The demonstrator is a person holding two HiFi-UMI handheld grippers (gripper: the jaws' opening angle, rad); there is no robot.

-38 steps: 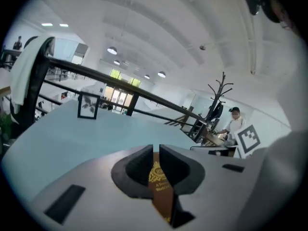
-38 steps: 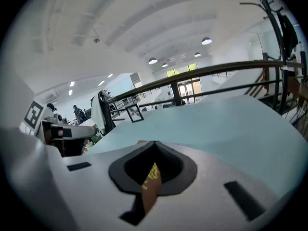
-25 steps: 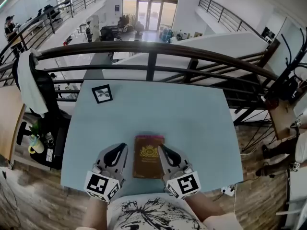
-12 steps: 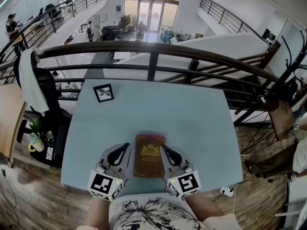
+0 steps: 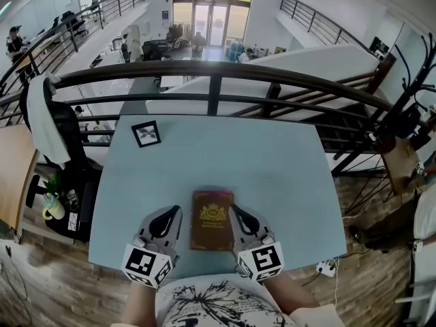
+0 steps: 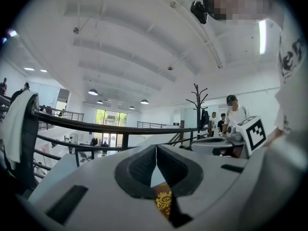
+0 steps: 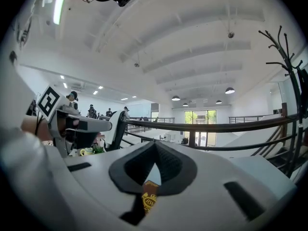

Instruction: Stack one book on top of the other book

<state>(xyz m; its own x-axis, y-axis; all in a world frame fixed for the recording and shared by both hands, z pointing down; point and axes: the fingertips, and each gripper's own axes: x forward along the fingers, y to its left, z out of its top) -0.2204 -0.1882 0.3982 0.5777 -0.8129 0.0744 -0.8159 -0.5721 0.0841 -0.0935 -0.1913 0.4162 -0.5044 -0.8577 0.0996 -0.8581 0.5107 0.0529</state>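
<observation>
A dark red book [image 5: 211,220] with a gold crest lies flat near the front edge of the pale blue table [image 5: 272,169]; only one book shows from above. My left gripper [image 5: 172,214] rests just left of it, shut and empty. Just right of the book sits my right gripper [image 5: 236,214], also shut with nothing in it. Through the gap under the left gripper's closed jaws a strip of the book's [image 6: 163,202] crest shows in the left gripper view. A similar strip of the book [image 7: 148,200] shows in the right gripper view.
A small black-framed picture [image 5: 145,133] lies at the table's far left corner. A dark metal railing [image 5: 218,80] runs behind the table's far edge, with a drop to a lower floor beyond. A chair with a white cloth [image 5: 48,125] stands to the left.
Both grippers and the book stay where they were. Only the head view has shifted slightly.
</observation>
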